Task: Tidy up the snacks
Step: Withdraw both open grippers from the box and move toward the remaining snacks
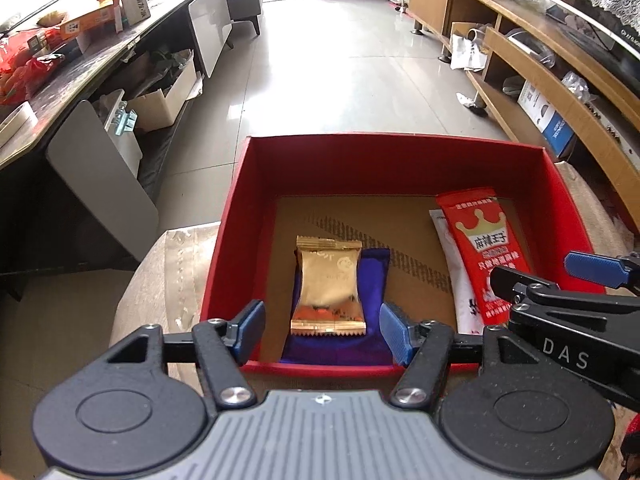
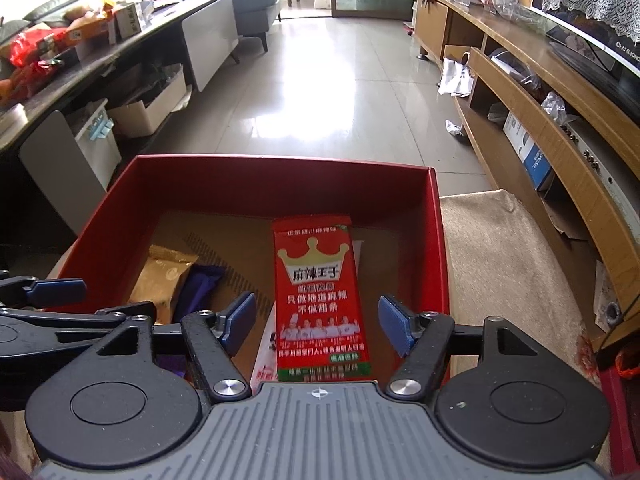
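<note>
Both claws hang over the near edge of the red box (image 1: 384, 152). Left claw (image 1: 322, 330) spread, nothing pinched; gold packet (image 1: 328, 292) lies on a purple one (image 1: 376, 276) just ahead between its pads. Right claw (image 2: 316, 326) spread too; red pouch (image 2: 320, 300) flat below it, over a white packet (image 2: 266, 354). Drop step looks finished. Next: lift clear of the box and go find further snacks, none visible outside it.

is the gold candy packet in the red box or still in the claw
In the box: the gold packet lies flat on a purple wrapper, between the left claw's open pads.
</note>
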Motion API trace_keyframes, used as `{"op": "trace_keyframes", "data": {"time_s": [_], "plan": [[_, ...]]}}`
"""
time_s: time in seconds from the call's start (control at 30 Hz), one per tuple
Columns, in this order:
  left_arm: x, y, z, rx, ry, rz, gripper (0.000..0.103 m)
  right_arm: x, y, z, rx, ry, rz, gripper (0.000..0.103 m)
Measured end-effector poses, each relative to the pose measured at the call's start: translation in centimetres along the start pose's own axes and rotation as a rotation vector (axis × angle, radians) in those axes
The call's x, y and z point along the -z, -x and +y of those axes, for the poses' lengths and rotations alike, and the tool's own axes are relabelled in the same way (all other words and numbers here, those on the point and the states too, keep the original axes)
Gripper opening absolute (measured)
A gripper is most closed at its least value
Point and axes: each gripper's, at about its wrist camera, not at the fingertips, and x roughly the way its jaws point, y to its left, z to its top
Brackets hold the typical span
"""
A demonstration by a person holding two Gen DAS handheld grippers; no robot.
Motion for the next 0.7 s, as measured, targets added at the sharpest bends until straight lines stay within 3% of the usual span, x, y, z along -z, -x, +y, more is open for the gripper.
{"op": "trace_keyframes", "data": {"time_s": [0.4,0.7], "plan": [[2.4,2.8,0.3,0.047,0.024,-0.007,0.06,1.2,3.3,0.8,0.043,0.039,-0.006,0.074],[6.5,5.0,-0.4,0.087,-0.023,0.02,0.06,4.6,6.5,1.2,0.08,0.085,0.025,0.074]]}}
